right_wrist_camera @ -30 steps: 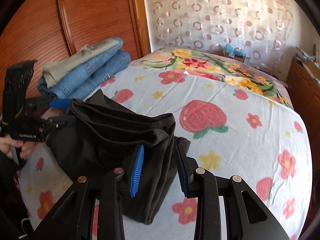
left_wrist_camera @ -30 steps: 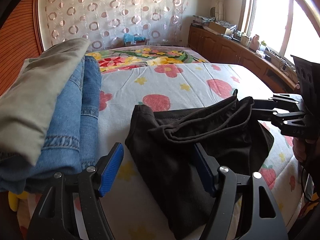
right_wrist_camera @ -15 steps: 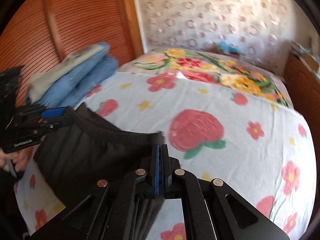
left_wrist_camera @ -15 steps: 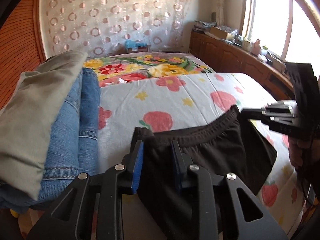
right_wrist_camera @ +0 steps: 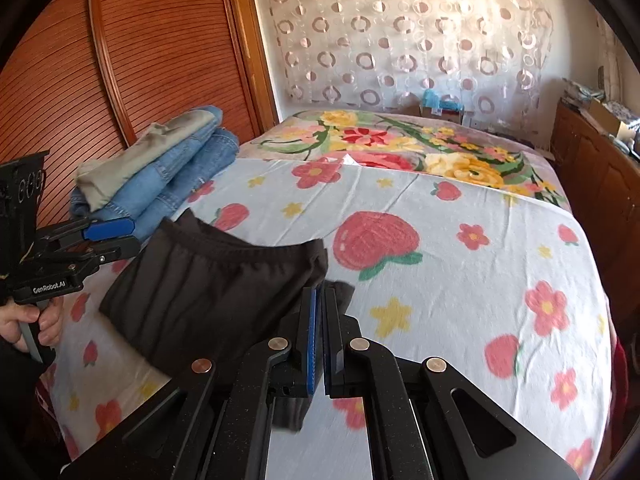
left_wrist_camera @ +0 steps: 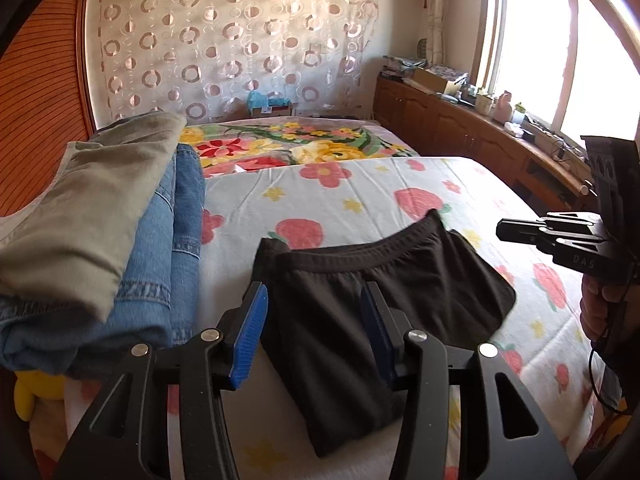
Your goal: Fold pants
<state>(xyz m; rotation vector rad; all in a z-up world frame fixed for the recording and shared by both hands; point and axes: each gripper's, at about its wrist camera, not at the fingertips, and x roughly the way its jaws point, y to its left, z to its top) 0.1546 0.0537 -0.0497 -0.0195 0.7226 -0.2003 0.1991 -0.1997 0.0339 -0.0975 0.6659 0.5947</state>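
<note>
Now pants (left_wrist_camera: 360, 304) between opening left jaws

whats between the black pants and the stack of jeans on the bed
Only bare flowered sheet lies between the black pants and the folded jeans stack; the right wrist view shows that strip best.

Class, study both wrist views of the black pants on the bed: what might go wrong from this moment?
1. The left gripper has its jaws opening astride the black pants; a pad could drag cloth and spoil the fold.
2. The folded jeans pile lies close beside that gripper and might get knocked.
</note>
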